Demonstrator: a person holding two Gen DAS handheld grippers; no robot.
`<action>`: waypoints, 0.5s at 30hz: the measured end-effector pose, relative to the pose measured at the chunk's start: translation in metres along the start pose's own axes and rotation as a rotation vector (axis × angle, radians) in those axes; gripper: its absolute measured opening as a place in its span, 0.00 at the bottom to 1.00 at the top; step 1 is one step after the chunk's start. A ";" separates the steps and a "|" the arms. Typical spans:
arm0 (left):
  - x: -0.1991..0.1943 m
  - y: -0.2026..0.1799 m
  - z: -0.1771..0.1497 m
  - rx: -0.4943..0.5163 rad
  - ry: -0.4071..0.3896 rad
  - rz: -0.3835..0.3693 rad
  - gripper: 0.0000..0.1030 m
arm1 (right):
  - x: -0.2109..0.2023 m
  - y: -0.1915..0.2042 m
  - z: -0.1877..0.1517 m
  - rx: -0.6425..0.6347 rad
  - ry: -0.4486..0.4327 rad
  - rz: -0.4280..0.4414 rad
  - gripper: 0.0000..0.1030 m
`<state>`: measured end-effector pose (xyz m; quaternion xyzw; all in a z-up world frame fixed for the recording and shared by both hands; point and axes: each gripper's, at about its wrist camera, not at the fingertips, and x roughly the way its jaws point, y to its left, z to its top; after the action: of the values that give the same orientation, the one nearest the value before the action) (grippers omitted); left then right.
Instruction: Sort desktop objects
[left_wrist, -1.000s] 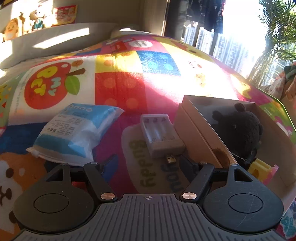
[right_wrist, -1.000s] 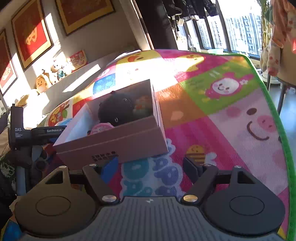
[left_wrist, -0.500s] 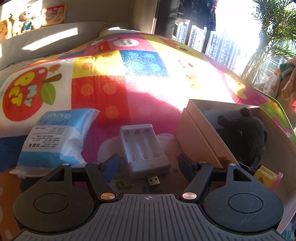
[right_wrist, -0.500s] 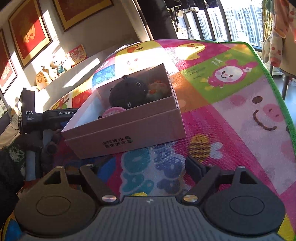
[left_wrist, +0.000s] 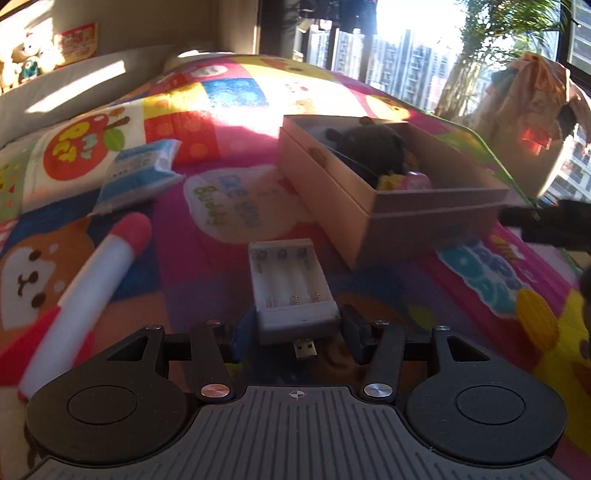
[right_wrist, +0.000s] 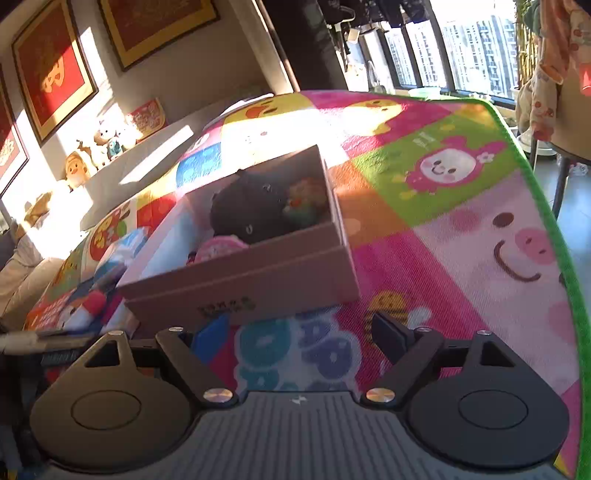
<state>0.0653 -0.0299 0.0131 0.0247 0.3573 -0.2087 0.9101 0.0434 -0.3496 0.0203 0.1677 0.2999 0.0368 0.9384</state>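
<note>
A grey USB battery charger (left_wrist: 291, 288) lies between the fingers of my left gripper (left_wrist: 295, 334), which is shut on its near end above the colourful mat. A cardboard box (left_wrist: 388, 221) sits ahead to the right, holding a black plush toy (left_wrist: 369, 147) and small pink and yellow items. My right gripper (right_wrist: 299, 336) is open and empty, low over the mat just in front of the same box (right_wrist: 243, 288). A blue tissue pack (left_wrist: 140, 173) and a white marker with a red cap (left_wrist: 88, 288) lie to the left.
The play mat (right_wrist: 461, 236) covers the surface, with its green edge at the right. A grey cushion (left_wrist: 74, 85) and plush figures (right_wrist: 99, 147) line the back wall. The right gripper's black body (left_wrist: 554, 225) shows beside the box in the left wrist view.
My left gripper closed on the charger and carried it back and left, away from the box; the marker came into view. My right gripper moved nearer the box.
</note>
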 end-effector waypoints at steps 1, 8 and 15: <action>-0.009 -0.008 -0.009 0.002 0.002 -0.024 0.54 | 0.000 -0.003 0.008 0.021 -0.018 -0.007 0.91; -0.037 -0.038 -0.043 -0.020 -0.031 -0.038 0.71 | 0.036 -0.006 0.051 0.122 -0.002 0.014 0.95; -0.040 -0.039 -0.042 -0.019 -0.030 -0.006 0.90 | 0.055 0.045 0.050 -0.057 0.077 0.172 0.92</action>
<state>-0.0033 -0.0425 0.0123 0.0119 0.3456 -0.2085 0.9149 0.1182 -0.3123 0.0432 0.1648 0.3190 0.1322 0.9239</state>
